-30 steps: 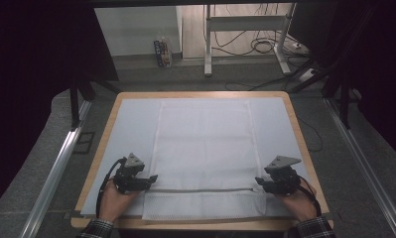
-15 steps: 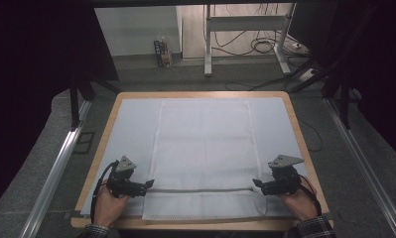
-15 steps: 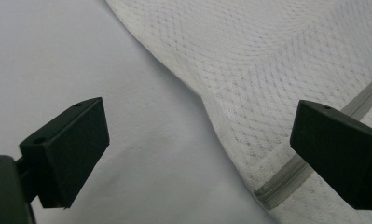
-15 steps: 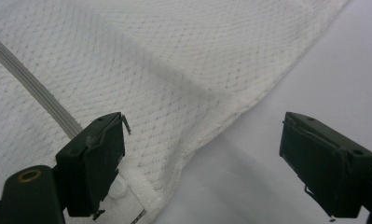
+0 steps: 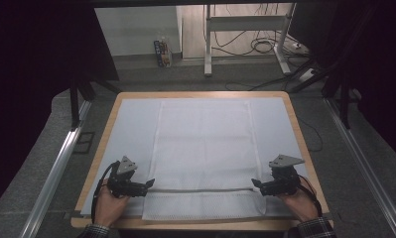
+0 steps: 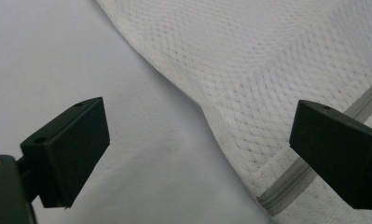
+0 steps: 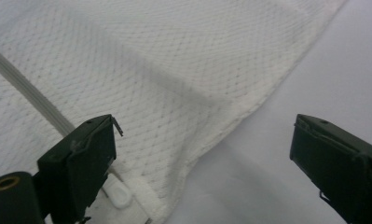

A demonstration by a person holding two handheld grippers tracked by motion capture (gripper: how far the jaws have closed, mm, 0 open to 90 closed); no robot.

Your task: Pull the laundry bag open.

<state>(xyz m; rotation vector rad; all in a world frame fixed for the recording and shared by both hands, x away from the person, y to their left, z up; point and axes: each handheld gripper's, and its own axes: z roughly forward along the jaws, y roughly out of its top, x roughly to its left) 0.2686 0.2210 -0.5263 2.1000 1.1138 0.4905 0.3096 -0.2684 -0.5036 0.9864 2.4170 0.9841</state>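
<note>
A white mesh bag (image 5: 203,148) lies flat on the white-topped table (image 5: 136,124), with a grey zipper (image 5: 200,190) running across it near the front. My left gripper (image 5: 150,183) is at the zipper's left end and my right gripper (image 5: 255,184) at its right end. In the left gripper view the left gripper (image 6: 200,149) stands open over the bag's hemmed edge (image 6: 221,135), and the zipper (image 6: 286,191) lies by its right jaw. In the right gripper view the right gripper (image 7: 204,163) is open astride the bag's corner (image 7: 221,116). A white zipper pull (image 7: 116,196) sits by its left jaw.
The table has a wooden rim (image 5: 200,94). Metal rails run along the left (image 5: 56,168) and the right (image 5: 364,168) of it. On the floor beyond are a desk frame with cables (image 5: 245,39) and a small carton (image 5: 162,52). Dark curtains hang at both sides.
Both hands have shifted slightly toward the near edge of the table. The bag lies as before.
</note>
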